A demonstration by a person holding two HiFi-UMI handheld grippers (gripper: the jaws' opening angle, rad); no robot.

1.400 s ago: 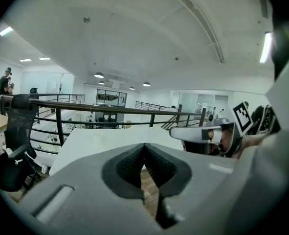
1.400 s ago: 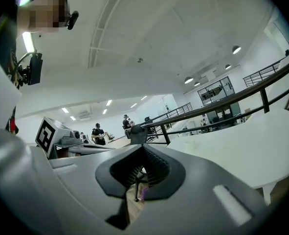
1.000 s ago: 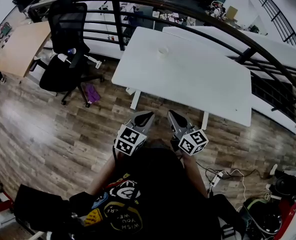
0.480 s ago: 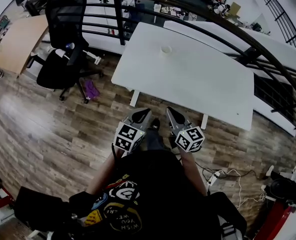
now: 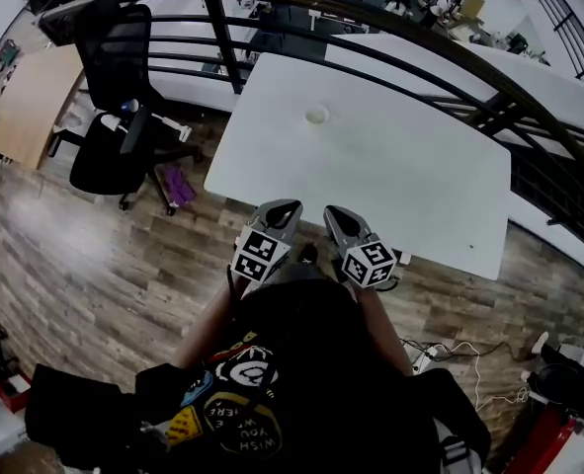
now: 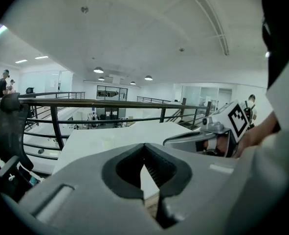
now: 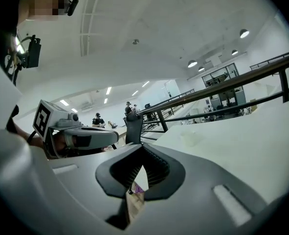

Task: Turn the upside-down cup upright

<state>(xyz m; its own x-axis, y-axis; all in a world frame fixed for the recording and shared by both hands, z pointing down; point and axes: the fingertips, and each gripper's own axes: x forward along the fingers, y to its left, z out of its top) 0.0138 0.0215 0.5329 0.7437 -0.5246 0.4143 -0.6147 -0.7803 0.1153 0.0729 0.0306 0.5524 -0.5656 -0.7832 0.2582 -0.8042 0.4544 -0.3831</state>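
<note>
A small pale cup [image 5: 316,116] stands on the far part of the white table [image 5: 410,186]; it is too small here to tell which way up it is. It shows faintly in the right gripper view as the cup [image 7: 190,138]. My left gripper [image 5: 284,208] and right gripper [image 5: 334,212] are held side by side at the table's near edge, well short of the cup. In their own views the left gripper [image 6: 144,151] and the right gripper [image 7: 143,151] are both shut with nothing between the jaws.
A dark railing [image 5: 390,38] runs behind the table, with another white table [image 5: 539,82] beyond it. A black office chair [image 5: 124,77] and a purple object [image 5: 178,186] sit on the wooden floor at left. Cables [image 5: 450,349] lie on the floor at right.
Both grippers have moved forward together from over the floor to the table's near edge and sunk a little. The table and cup now appear nearer. Both jaws stayed shut.
</note>
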